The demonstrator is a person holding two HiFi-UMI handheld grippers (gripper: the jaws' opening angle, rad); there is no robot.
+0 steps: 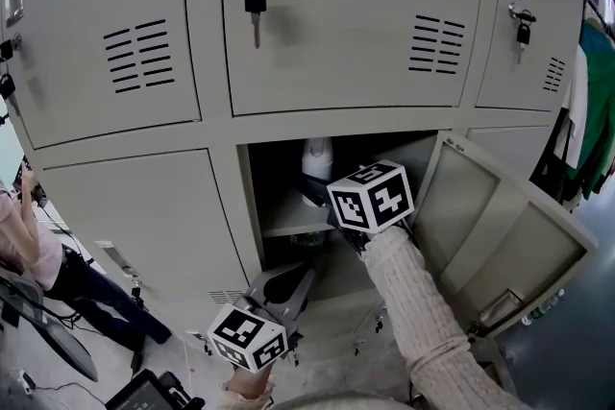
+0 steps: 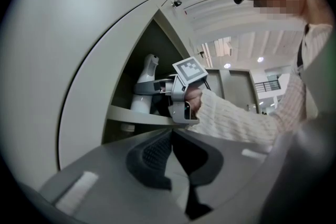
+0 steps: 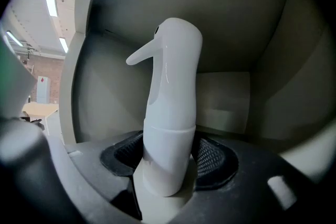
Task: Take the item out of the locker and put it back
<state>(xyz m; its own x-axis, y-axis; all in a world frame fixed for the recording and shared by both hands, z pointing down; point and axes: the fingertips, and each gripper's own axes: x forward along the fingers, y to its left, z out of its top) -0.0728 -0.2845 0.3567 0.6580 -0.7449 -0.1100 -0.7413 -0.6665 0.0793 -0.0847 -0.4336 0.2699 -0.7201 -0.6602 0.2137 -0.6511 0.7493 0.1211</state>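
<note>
While it reaches into the open compartment of the locker (image 1: 216, 134), right gripper (image 3: 167, 161): clamped on the spray bottle (image 3: 170, 86); its own view shows both dark pads (image 3: 216, 157) pressed against the bottle's lower body, nozzle pointing left
Spray bottle: white, upright, inside the upper part of the open compartment, above the shelf (image 2: 137, 115); whether its base rests on the shelf I cannot tell
Head view: the marker cube (image 1: 372, 197) covers the right jaws, so only the bottle's top shows above it; the knitted sleeve (image 1: 413, 302) runs back from the cube
Left gripper (image 2: 172, 136): jaws together at the tips, nothing between them; held low, outside the compartment, pointing toward it
Left gripper view: shows the right gripper side-on with the bottle at its tips, which the head view does not
Door (image 1: 500, 226): swung open to the right, seen only from the head
Key (image 1: 255, 0): hanging in the shut door above
</note>
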